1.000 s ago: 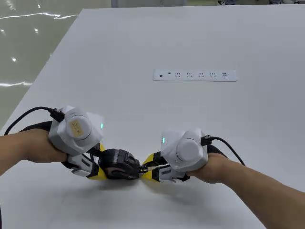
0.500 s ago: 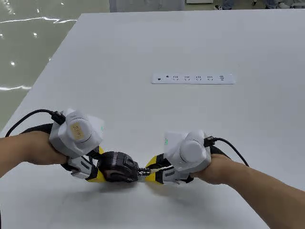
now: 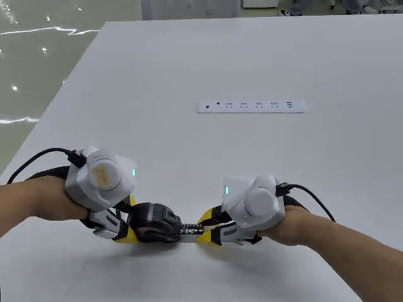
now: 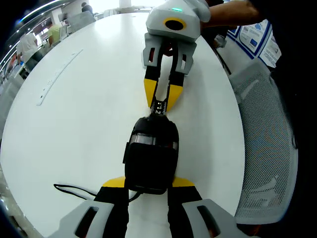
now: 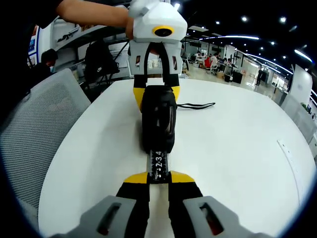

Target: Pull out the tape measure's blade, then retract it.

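Head view: tape measure (image 3: 154,221) sits on the white bench (image 3: 189,63), near edge, between the two sets of tongs. Black case, lying on its side.

Left tongs (image 3: 131,219) are clenched on the case from the left, one yellow tip on each side of it. Right tongs (image 3: 203,229) are clenched on the blade (image 3: 191,229), pinching its end just right of the case mouth. Only a short length of blade is out, bridging the small gap between the case and the right tips.

Right gripper view: blade runs straight from the case into the tongs, flat and in line with the jaws, with the numerals 2, 3, 4 readable on it. A thin black wrist strap (image 5: 195,105) trails from the far end of the case and lies loose on the bench.

Left gripper view: case fills the gap between the jaws, and the blade exits on the far side.

White power strip (image 3: 252,106) lies flat mid-bench, well apart from the tape measure. A mesh chair (image 4: 267,148) stands beside the bench edge.
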